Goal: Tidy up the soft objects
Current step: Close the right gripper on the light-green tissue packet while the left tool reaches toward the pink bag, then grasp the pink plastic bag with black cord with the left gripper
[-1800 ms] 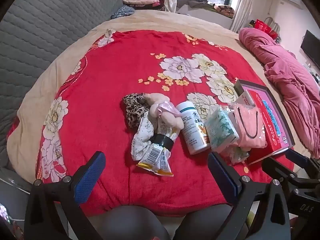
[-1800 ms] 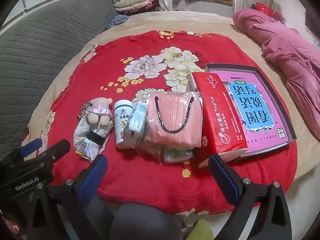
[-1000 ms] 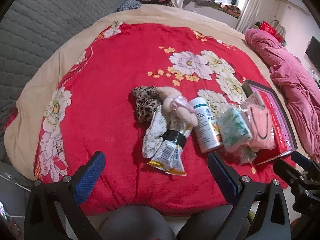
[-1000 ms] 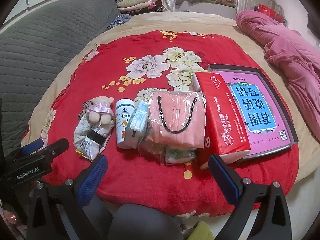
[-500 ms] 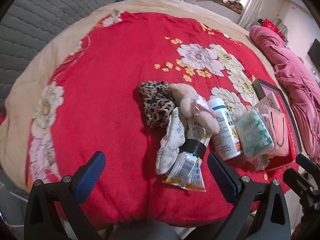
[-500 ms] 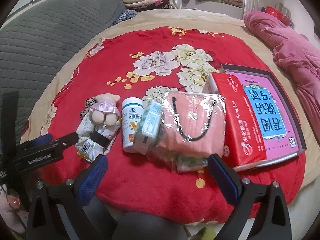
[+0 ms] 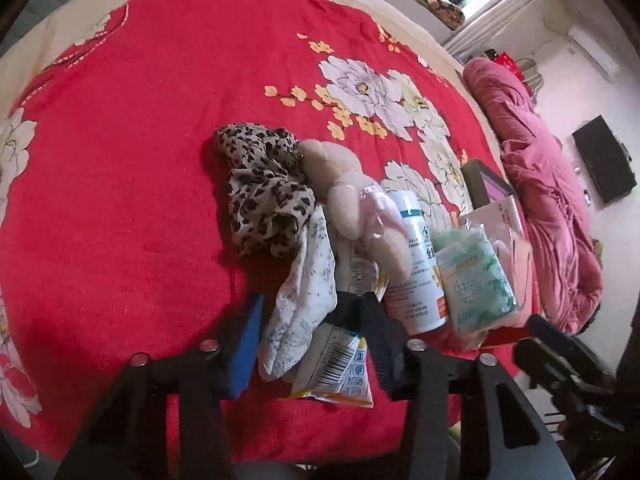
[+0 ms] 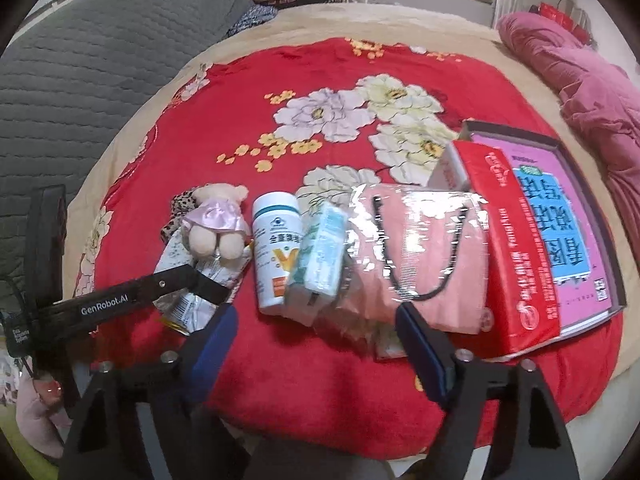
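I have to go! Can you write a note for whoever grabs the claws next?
Left claw: around the floral cloth and snack packet, jaws partly closed; grip unclear.
Right claw: open, empty, hovering before the pink bag.
Leopard-print cloth, teddy bear, pill bottle and tissue pack lie bunched on the red blanket.
Done: nothing sorted yet.
To do: lift out the soft things and group them.

A bed with a red floral blanket (image 8: 224, 128) carries a row: leopard cloth (image 7: 264, 188), white floral cloth (image 7: 300, 300), snack packet (image 7: 336, 368), bottle (image 8: 276, 256), pink bag (image 8: 420, 256), boxed book (image 8: 568, 216).
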